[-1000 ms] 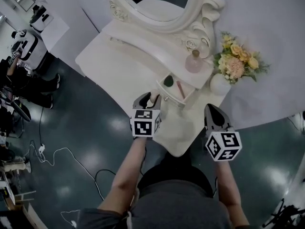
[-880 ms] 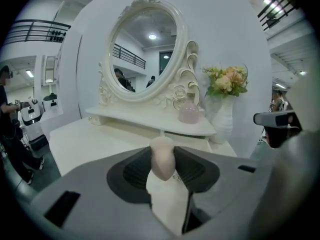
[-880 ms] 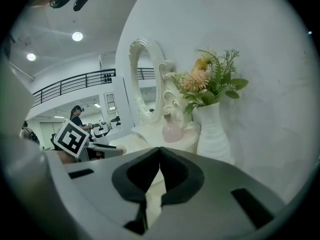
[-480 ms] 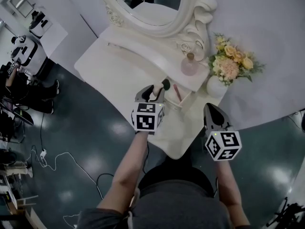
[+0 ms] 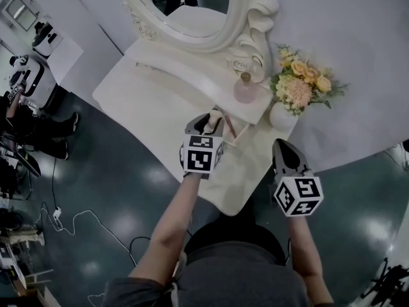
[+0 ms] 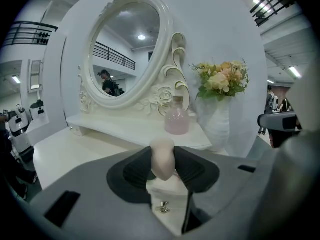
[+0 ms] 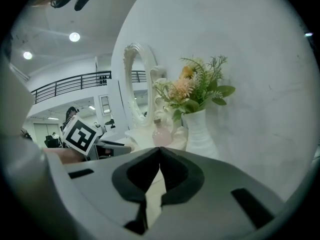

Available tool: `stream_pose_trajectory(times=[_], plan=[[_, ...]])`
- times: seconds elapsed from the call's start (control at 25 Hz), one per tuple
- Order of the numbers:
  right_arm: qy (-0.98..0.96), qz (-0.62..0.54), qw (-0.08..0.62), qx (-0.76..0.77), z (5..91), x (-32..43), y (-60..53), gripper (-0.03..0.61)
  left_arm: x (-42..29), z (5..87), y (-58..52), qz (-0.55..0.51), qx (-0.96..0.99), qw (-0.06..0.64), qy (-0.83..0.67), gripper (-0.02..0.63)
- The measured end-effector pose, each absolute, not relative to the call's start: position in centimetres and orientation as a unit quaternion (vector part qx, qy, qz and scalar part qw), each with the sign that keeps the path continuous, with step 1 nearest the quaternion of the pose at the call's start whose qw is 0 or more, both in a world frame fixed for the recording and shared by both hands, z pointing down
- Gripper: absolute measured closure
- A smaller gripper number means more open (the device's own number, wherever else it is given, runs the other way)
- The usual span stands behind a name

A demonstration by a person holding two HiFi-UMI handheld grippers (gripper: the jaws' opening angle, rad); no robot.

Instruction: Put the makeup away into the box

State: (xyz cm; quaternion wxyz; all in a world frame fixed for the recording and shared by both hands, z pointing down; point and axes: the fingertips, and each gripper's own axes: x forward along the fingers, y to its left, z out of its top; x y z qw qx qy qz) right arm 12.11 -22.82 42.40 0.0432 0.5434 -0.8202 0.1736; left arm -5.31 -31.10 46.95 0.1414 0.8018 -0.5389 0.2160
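My left gripper (image 5: 209, 121) is shut on a beige egg-shaped makeup sponge (image 6: 162, 159), which sticks up between the dark pads. In the head view the sponge (image 5: 215, 116) hangs over the near left part of the small white box (image 5: 241, 133) on the vanity table. A pink stick (image 5: 229, 128) lies inside the box. In the left gripper view the box (image 6: 170, 216), with a small metal knob, sits just below the jaws. My right gripper (image 5: 285, 153) hovers at the table's right edge, shut with nothing in it, its jaws (image 7: 159, 151) meeting at the tips.
A white vanity table (image 5: 153, 101) carries an ornate oval mirror (image 5: 192, 11), a pink glass bottle (image 5: 245, 89) and a white vase of flowers (image 5: 297, 85) behind the box. Cables lie on the dark floor (image 5: 77, 216) to the left.
My left gripper has carried the sponge up and to the right, from beside the box to over it, now hiding the box's left part. The right gripper has stayed put.
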Motion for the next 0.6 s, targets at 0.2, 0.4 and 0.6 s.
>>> stream_pose_trajectory(times=[0.2, 0.4, 0.6], plan=[[-0.814, 0.179, 0.046, 0.55, 42.8, 13.0, -23.0, 0.575, -4.3, 48.5, -31.5, 0.236, 0.801, 0.149, -0.529, 0.465], [-0.811, 0.185, 0.047, 0.553, 43.3, 13.4, -23.2, 0.575, -3.9, 49.8, -31.5, 0.253, 0.797, 0.155, -0.526, 0.465], [-0.81, 0.187, 0.049, 0.553, 43.7, 13.6, -23.3, 0.575, -3.7, 50.6, -31.6, 0.265, 0.795, 0.158, -0.522, 0.465]])
